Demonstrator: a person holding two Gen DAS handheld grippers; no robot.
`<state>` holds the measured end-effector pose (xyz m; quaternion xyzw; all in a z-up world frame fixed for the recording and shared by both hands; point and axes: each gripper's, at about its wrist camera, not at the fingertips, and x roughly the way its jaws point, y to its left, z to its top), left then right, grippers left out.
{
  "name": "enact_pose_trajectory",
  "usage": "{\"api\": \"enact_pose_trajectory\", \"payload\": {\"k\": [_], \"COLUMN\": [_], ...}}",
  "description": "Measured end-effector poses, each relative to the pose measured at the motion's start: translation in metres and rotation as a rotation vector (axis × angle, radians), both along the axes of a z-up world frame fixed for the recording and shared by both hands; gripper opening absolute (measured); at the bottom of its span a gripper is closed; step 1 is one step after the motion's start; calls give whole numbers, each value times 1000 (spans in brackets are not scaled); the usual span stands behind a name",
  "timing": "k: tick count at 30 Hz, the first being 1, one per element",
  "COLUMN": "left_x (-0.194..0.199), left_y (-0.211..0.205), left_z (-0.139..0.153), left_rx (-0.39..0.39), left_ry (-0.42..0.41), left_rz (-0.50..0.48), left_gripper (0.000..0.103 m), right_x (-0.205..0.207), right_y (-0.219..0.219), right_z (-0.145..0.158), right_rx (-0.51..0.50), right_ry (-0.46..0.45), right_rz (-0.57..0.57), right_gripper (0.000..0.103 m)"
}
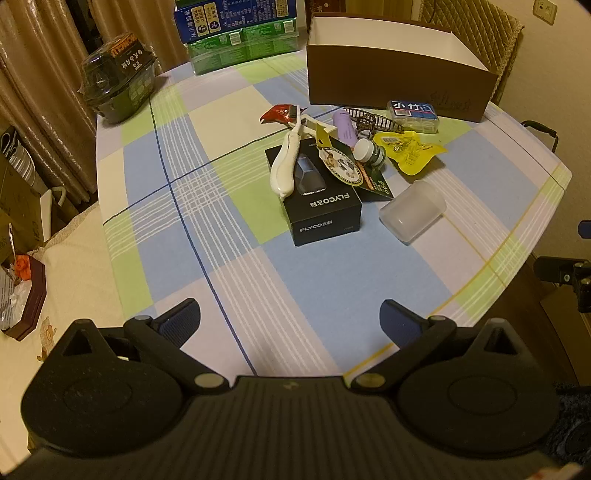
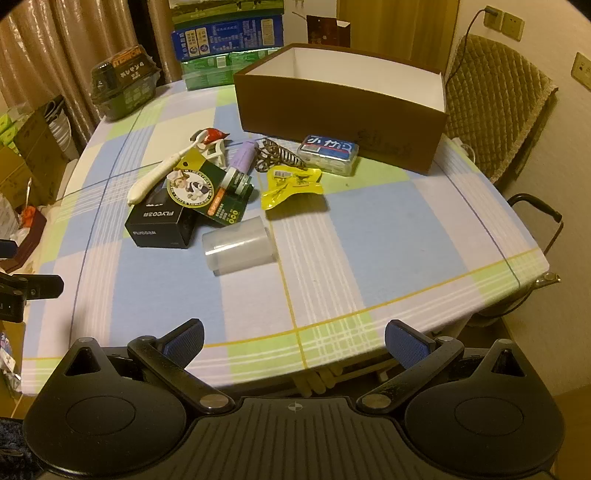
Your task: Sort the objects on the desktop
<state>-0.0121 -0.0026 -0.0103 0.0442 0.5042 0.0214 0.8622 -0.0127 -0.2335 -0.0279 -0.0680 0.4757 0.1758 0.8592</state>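
A pile of small objects lies mid-table: a black FLYCO box (image 1: 323, 206) (image 2: 160, 223), a white toothbrush (image 1: 286, 162) (image 2: 162, 173), a clear plastic cup on its side (image 1: 412, 210) (image 2: 238, 245), a yellow packet (image 1: 408, 151) (image 2: 291, 184), a purple tube (image 1: 345, 129) (image 2: 243, 157), a small green jar (image 1: 369, 151) (image 2: 236, 179) and a blue-labelled clear case (image 1: 413, 115) (image 2: 328, 151). An open brown box (image 1: 395, 77) (image 2: 332, 114) stands behind them. My left gripper (image 1: 290, 317) and right gripper (image 2: 293, 339) are open, empty, near the table's front edge.
Stacked blue and green cartons (image 1: 240, 33) (image 2: 225, 48) and a dark wrapped container (image 1: 118, 85) (image 2: 123, 83) stand at the back left. A padded chair (image 2: 498, 107) is behind the box at right. Cardboard boxes sit off the table's left side.
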Motion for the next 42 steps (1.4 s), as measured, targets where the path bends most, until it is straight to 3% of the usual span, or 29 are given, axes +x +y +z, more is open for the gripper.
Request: {"api": "enact_pose_trajectory", "payload": {"k": [26, 42], "left_x": [5, 13], "left_y": [-3, 4], "left_z": [1, -7], "left_rx": [0, -22], "left_ry": [3, -4], "left_rz": [-4, 14], "left_gripper": [102, 102], "right_x": [3, 10], "right_y": [3, 7], "right_z": [2, 0], "right_rx": [6, 76], "right_ry": [-6, -1], "right_rz": [2, 28], "right_gripper": [101, 101]}}
